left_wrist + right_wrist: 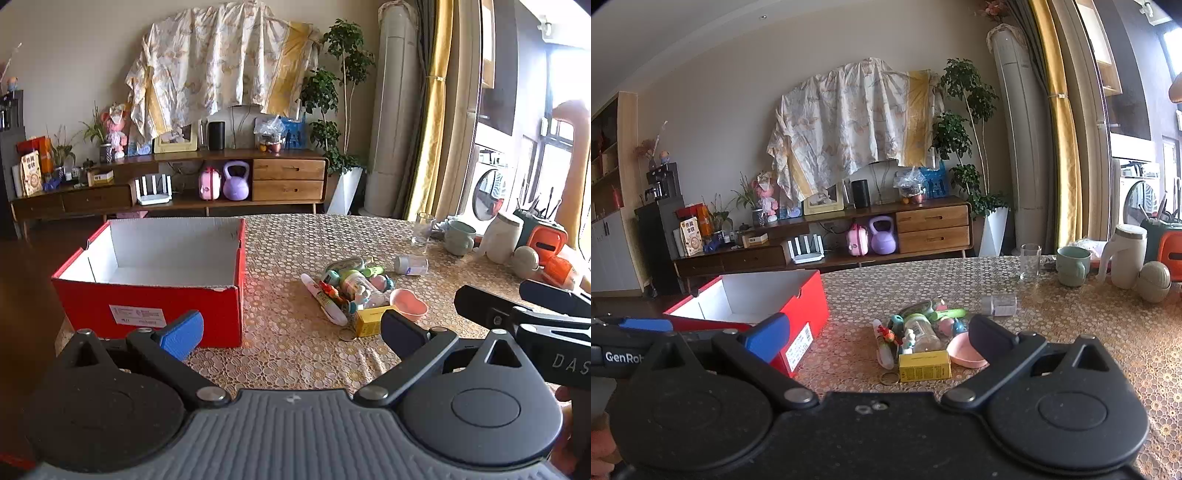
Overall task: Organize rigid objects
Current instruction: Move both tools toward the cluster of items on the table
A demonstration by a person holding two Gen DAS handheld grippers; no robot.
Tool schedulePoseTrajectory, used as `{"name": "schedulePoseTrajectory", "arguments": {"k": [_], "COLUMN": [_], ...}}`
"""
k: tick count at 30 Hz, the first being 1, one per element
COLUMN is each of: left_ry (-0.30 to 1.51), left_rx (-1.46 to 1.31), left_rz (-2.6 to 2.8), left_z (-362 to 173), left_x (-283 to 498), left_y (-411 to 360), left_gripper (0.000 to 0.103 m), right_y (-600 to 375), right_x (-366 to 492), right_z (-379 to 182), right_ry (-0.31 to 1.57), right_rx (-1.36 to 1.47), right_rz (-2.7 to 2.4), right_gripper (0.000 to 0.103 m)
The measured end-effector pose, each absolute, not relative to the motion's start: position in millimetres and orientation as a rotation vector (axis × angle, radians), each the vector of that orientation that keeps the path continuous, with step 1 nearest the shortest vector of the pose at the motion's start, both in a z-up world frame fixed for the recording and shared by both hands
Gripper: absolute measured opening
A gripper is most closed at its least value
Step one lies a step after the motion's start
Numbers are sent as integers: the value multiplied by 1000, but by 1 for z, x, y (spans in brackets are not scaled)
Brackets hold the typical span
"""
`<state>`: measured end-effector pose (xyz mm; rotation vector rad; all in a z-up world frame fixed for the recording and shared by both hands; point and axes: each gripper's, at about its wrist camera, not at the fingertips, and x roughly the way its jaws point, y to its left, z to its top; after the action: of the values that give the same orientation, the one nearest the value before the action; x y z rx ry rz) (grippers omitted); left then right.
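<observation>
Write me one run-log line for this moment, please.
stage: start | left tongs: open, empty | right tongs: open, empty | red box: empty | item pile: on table, untouched

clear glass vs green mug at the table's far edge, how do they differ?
The glass is see-through, tall and narrow, with no handle; the mug is opaque pale green, squat and wide, with a handle. The glass stands left of the mug. Both are upright on the table, beyond the pile.
</observation>
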<state>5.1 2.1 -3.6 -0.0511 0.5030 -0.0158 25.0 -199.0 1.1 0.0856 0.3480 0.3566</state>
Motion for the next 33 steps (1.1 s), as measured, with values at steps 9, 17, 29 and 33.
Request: {"name": "schedulePoseTrajectory", "arguments": {"k": [9, 17, 29, 33], "left_ry": [482, 517, 525, 526], "left_rx": [-47, -17, 13, 42], "left_rz": [-4, -17, -61, -71], "left_z": [-3, -14, -41, -53], "left_x": [24, 66, 126, 147], "left_y": [6, -6, -41, -58], "left_gripper": [103, 103, 103, 103], "right_y": [-214, -234, -255, -257], "right_x": [52, 91, 160, 188], "right_z": [-8, -21, -57, -73], "right_ry": [401, 446, 541, 585], "right_rx": [125, 76, -61, -85], "right_rz": [337, 308, 337, 344], "right_gripper": [103, 102, 100, 98]}}
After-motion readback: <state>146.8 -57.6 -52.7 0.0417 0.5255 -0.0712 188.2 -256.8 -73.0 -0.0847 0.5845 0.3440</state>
